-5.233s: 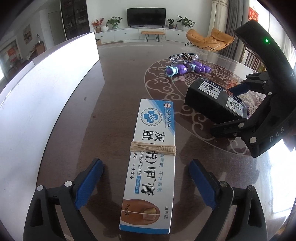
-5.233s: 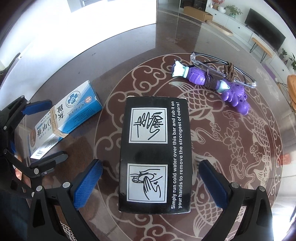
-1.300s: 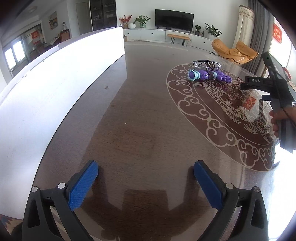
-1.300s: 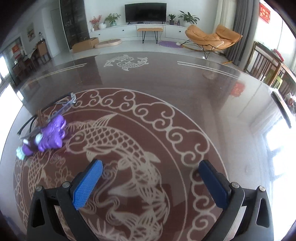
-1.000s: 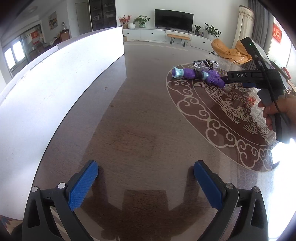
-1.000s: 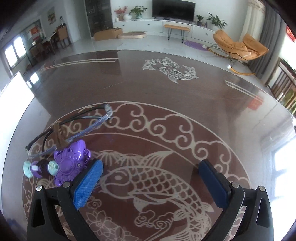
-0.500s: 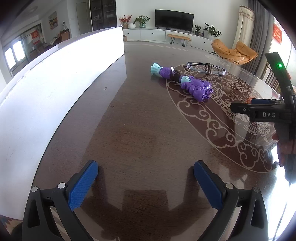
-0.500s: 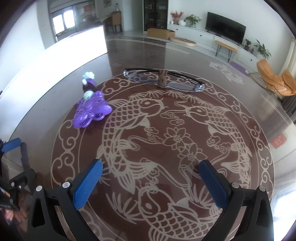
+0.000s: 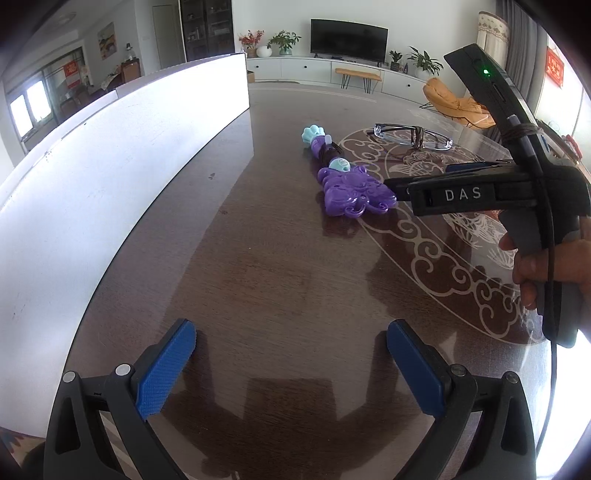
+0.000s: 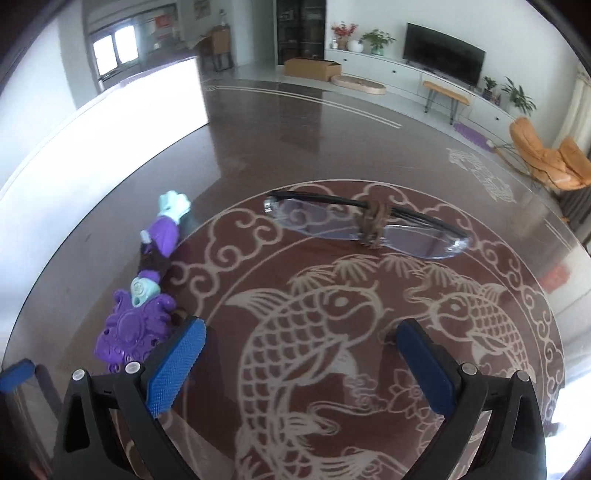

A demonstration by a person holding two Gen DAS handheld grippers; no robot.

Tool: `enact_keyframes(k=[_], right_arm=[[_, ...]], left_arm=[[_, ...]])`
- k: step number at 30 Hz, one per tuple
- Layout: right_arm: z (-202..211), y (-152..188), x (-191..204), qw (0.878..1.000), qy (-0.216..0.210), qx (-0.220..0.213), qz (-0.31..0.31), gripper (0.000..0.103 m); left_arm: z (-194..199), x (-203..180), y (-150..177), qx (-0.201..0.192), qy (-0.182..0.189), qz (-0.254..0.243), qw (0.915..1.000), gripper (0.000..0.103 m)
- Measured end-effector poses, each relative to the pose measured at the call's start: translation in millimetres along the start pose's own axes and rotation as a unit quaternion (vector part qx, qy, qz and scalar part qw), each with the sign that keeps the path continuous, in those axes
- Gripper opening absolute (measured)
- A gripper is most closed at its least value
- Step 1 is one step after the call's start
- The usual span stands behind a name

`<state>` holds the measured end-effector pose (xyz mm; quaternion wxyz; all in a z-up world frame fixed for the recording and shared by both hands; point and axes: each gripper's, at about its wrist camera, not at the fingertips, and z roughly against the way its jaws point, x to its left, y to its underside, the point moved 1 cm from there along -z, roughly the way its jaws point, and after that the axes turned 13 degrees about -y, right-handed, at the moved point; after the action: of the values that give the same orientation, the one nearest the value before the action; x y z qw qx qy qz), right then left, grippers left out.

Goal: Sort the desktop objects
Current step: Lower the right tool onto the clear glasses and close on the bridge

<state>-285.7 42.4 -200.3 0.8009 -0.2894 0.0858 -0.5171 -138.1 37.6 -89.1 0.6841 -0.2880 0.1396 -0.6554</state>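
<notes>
A glossy dark brown bench (image 9: 266,258) with a pale carp-and-cloud medallion fills the foreground, and a long white panel (image 9: 110,177) borders its left side. Beyond lies a bright living room with white walls: a black television (image 9: 349,36) above a low white cabinet (image 9: 295,70), potted plants (image 9: 282,38), a small wooden bench on hairpin legs (image 10: 445,96), and an orange lounge chair (image 10: 546,162). Daylight enters through windows (image 9: 27,110) at far left.

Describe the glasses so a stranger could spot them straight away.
Find the round fish pattern on the dark table. At its far edge lie the glasses, folded flat, clear-lensed, with brown cord wound round the middle, unlike the purple toy to their left.
</notes>
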Motion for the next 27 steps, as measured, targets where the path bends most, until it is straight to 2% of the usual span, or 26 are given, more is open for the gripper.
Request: enact_keyframes(k=[2,3,6,9,10,12,17,20,22,24,25,27], right_arm=[[4.7,4.8,6.6,0.999,0.026,-0.002,0.031,0.103],[5.0,3.5,6.2,0.997,0.054,-0.006,0.051,0.103],[13.0,0.8,-3.7,0.985,0.120,-0.011,0.120,0.103],[-0.5,-15.4,-20.5,0.972,0.149,0.034,0.178,0.103],[-3.8,-20.9,-24.7,0.971,0.135,0.041,0.195,0.103],[-13.2,-35.2,-31.9,0.963,0.145,0.056,0.219,0.103],[-32.2,-74.2,-51.3,0.974,0.086,0.069,0.200,0.103],[-43.7,-93.5,-68.5,0.986,0.053,0.065,0.143,0.103],[-49.5,-102.5,-80.2,0.994,0.019,0.075,0.075,0.103],[-53.4,-106.1,-97.5,0.996,-0.015,0.092,0.009,0.103],[-52.6,-105.0,-101.3,0.996,-0.020,0.092,-0.008,0.103],[-48.2,-97.7,-96.1,0.995,-0.024,0.098,0.000,0.103]], left_arm=[[0.2,0.1,0.7,0.000,0.000,0.000,1.0000,0.103],[0.2,0.1,0.7,0.000,0.000,0.000,1.0000,0.103],[-0.1,-0.1,0.6,0.000,0.000,0.000,1.0000,0.103],[-0.3,-0.8,0.0,0.000,0.000,-0.001,1.0000,0.103],[-0.2,-0.7,0.1,0.000,0.000,0.000,1.0000,0.103],[0.0,-0.3,0.1,0.000,0.000,0.000,1.0000,0.103],[-0.3,-0.1,-0.9,0.000,0.001,0.000,1.0000,0.103],[-0.2,-0.3,-1.2,0.000,0.001,-0.001,1.0000,0.103],[-0.1,-0.4,-1.1,0.000,0.001,-0.001,1.0000,0.103],[0.0,-0.4,-1.0,0.000,0.001,-0.001,1.0000,0.103],[-0.1,-0.5,-1.0,0.000,0.001,-0.001,1.0000,0.103],[0.2,-0.2,-1.3,0.000,0.001,-0.001,1.0000,0.103]])
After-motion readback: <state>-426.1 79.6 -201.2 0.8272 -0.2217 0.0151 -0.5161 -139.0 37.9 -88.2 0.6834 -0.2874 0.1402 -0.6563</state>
